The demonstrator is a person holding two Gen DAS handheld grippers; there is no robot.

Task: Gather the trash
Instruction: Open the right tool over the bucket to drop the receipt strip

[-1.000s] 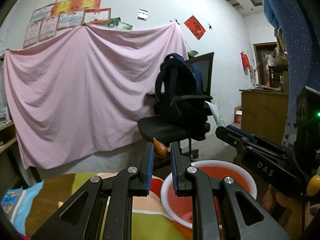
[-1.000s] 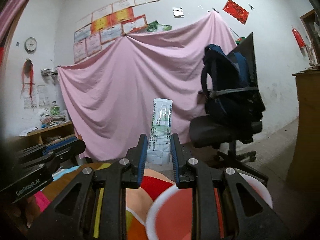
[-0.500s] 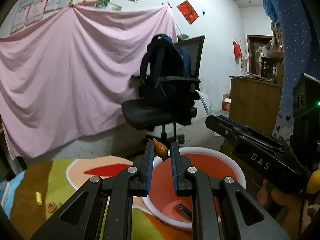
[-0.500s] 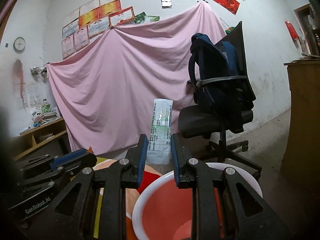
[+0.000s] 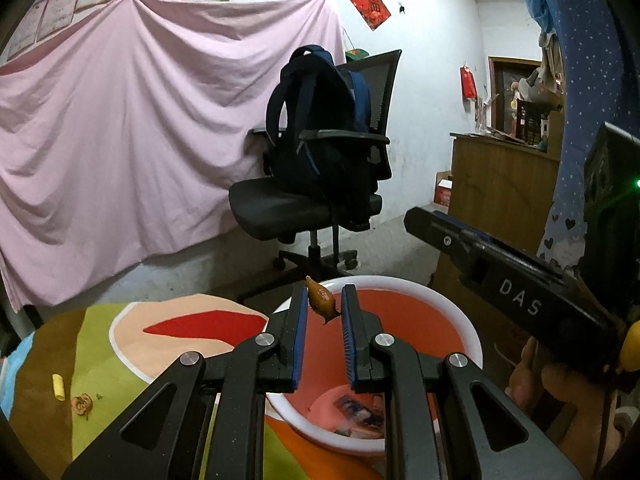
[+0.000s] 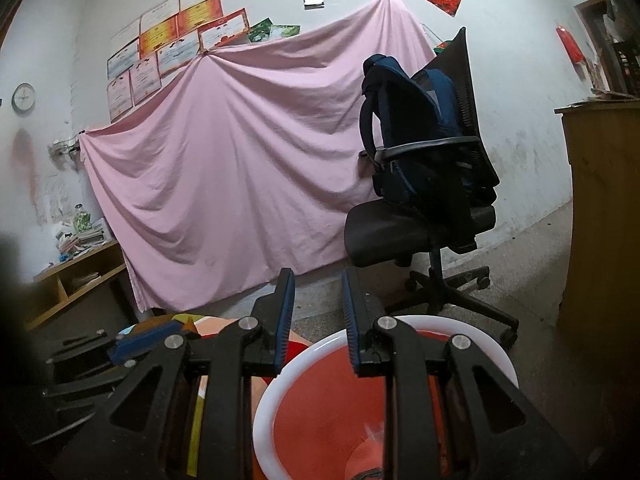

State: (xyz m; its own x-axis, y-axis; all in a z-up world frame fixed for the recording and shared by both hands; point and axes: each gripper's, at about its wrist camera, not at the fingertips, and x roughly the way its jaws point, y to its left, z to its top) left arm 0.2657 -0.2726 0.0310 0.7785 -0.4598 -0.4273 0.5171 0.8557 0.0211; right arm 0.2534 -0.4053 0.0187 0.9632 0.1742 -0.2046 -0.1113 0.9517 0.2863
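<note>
**Scrap held over the bin in a draped room**

The work surface is a table (image 5: 104, 340) under a bright cloth printed in green, brown, peach and red shapes. At its right edge stands a red bin with a white rim (image 5: 448, 308), and some discarded wrappers lie at its bottom. The left gripper (image 5: 323, 312) hangs above the near side of the bin's mouth with an orange-brown food scrap (image 5: 320, 300) between its blue pads, jaws narrowed around it; the scrap leans toward the left pad, and whether both pads press on it I cannot tell. On the cloth at far left lie a small yellow piece (image 5: 59, 387) and, just beside it, a shrivelled brownish scrap (image 5: 81, 404).

The right gripper (image 6: 318, 312) hovers over the same bin's rim (image 6: 472, 328), its jaws parted with nothing between them. In the left wrist view a hand (image 5: 560, 392) grips its handle.

Behind the table, a pink sheet (image 6: 240, 152) is pinned across a white wall below a row of certificates (image 6: 176, 36). A black office chair (image 6: 420, 232) carrying a dark blue backpack (image 6: 412, 120) stands on the bare concrete floor. A wooden cabinet (image 6: 600, 220) fills the right side, a low shelf (image 6: 76, 276) with clutter the left, and a round clock (image 6: 23, 97) hangs above it.
</note>
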